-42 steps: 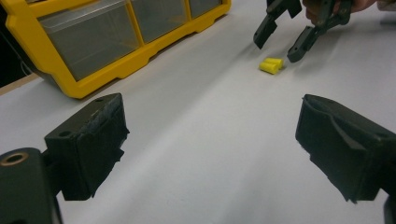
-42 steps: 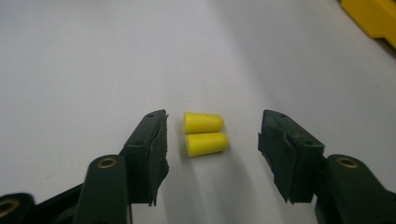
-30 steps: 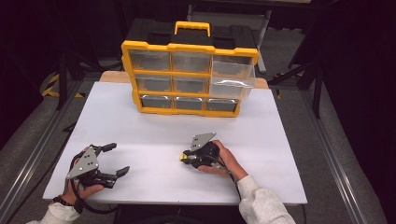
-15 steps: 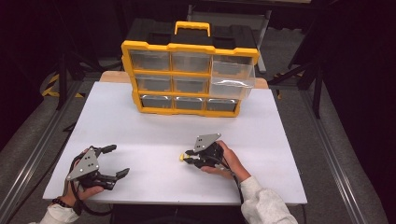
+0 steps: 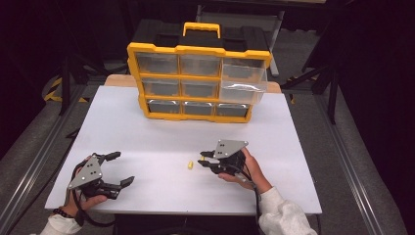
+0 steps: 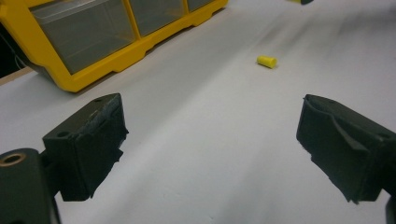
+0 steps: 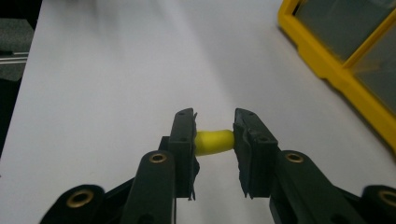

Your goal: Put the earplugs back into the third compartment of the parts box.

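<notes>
My right gripper [image 5: 204, 160] [image 7: 214, 140] is shut on a small yellow plug [image 7: 214, 142], which spans the gap between its two jaws just above the white table [image 5: 147, 142]. A second small yellow plug [image 5: 190, 165] [image 6: 266, 61] lies loose on the table, just left of the right gripper's tips. At the table's front left corner my left gripper [image 5: 120, 169] [image 6: 210, 154] rests open, jaws wide apart with nothing between them. A hand holds each gripper.
A yellow organiser [image 5: 198, 73] [image 6: 93, 42] with clear drawers stands at the back of the table, and its top right drawer [image 5: 243, 82] is pulled out. Its yellow frame [image 7: 336, 51] lies to the right of the right gripper. Dark floor surrounds the table.
The right gripper has drawn slightly to the right, away from the loose yellow plug, which stays in place. The left gripper has barely moved.
</notes>
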A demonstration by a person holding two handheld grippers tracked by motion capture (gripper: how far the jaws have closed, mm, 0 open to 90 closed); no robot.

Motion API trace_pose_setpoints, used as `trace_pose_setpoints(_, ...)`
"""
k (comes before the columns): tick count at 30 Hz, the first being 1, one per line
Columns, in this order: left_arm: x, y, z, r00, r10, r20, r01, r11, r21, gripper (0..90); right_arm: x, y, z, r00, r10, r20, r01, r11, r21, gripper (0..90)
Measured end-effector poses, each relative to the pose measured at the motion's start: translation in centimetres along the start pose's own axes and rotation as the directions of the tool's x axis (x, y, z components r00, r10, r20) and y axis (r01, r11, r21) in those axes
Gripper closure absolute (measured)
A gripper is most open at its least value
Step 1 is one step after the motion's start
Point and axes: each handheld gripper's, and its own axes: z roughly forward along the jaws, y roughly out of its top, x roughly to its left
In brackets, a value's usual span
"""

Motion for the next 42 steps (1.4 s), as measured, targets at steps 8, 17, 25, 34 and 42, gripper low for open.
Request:
trace_pose_setpoints(8, 0.3, 0.0, 0.3, 0.9999, -0.007, 0.009, 0.007, 1.0000, -0.004, 9.5, -0.2, 1.3, -3.4, 0.9961, -0.002, 0.088, 0.010, 0.996, -0.088, 70.3)
trace_pose_setpoints(17, 0.3, -0.2, -0.5, 0.9996, -0.028, -0.009, 0.028, 0.9995, -0.013, 9.5, -0.8, 2.9, -7.4, 0.9826, 0.000, 0.186, 0.034, 0.983, -0.180, 70.2)
trace_pose_setpoints(25, 0.2, -0.2, -0.2, 0.9998, -0.019, -0.004, 0.019, 0.9998, -0.005, 9.4, -2.0, 5.5, -11.3, 0.9618, -0.005, 0.274, 0.071, 0.970, -0.231, 70.1)
trace_pose_setpoints(34, 0.2, -0.3, -0.1, 0.9998, -0.020, -0.005, 0.020, 0.9998, 0.004, 9.5, -3.3, 8.8, -15.1, 0.9234, -0.043, 0.381, 0.147, 0.958, -0.247, 70.0)
trace_pose_setpoints(42, 0.1, -0.2, -0.4, 0.9998, -0.018, -0.006, 0.018, 0.9998, 0.000, 9.4, -5.3, 11.9, -17.8, 0.8766, -0.032, 0.480, 0.167, 0.956, -0.241, 69.9)
